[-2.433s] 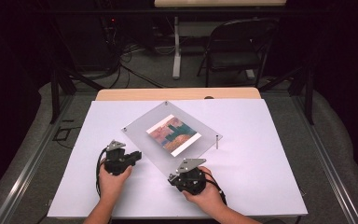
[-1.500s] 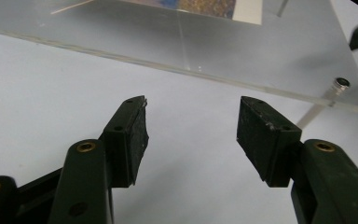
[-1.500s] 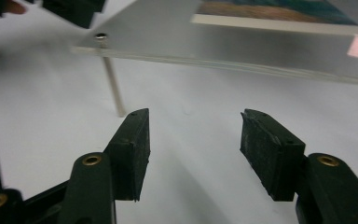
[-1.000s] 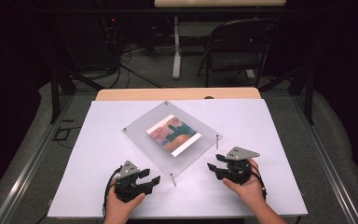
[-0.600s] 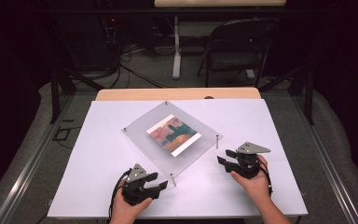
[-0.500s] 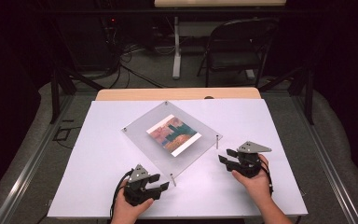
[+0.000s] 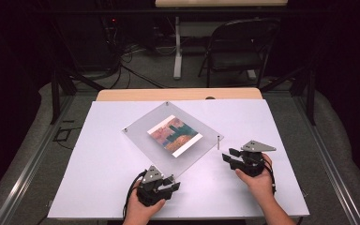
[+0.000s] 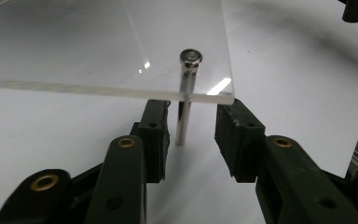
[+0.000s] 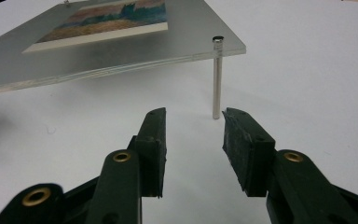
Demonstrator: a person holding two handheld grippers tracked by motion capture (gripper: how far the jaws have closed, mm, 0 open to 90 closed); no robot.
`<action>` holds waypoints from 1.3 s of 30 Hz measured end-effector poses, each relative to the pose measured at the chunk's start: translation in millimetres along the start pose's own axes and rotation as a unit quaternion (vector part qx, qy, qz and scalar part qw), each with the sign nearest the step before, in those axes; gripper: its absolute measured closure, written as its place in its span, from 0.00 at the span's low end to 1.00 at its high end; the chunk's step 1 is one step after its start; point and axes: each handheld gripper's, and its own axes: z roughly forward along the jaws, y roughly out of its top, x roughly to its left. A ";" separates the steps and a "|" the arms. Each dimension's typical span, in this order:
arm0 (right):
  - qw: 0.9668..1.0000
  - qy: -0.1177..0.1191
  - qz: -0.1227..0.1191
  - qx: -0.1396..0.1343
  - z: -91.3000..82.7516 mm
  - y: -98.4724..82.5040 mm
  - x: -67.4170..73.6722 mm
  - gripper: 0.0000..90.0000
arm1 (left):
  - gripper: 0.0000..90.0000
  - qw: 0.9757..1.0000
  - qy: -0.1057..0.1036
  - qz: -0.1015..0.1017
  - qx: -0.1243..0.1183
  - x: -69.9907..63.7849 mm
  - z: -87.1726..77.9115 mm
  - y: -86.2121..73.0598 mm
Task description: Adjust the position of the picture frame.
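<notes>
One clear acrylic panel (image 7: pixel 171 136) with a colourful print (image 7: pixel 174 135) in it stands on thin metal posts near the middle of the white table (image 7: pixel 98 154), turned so its corners point at the table's edges. Its near corner post (image 8: pixel 185 100) stands between the pads of my left gripper (image 8: pixel 192 135), which I hold just in from the table's near edge; the jaws have just been closing, yet a gap remains on both sides of the post and neither pad touches it. The panel's right corner post (image 9: pixel 217 79) stands just ahead of my right gripper (image 9: pixel 193 140), a little beyond the fingertips. Those jaws have also just been closing, with nothing between them, and they are spread apart over bare table toward the right edge.
</notes>
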 end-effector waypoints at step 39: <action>0.999 0.001 -0.031 0.010 72.4 16.8 0.4 0.91 | 0.95 0.999 0.017 -0.034 -0.007 13.1 -16.8 1.9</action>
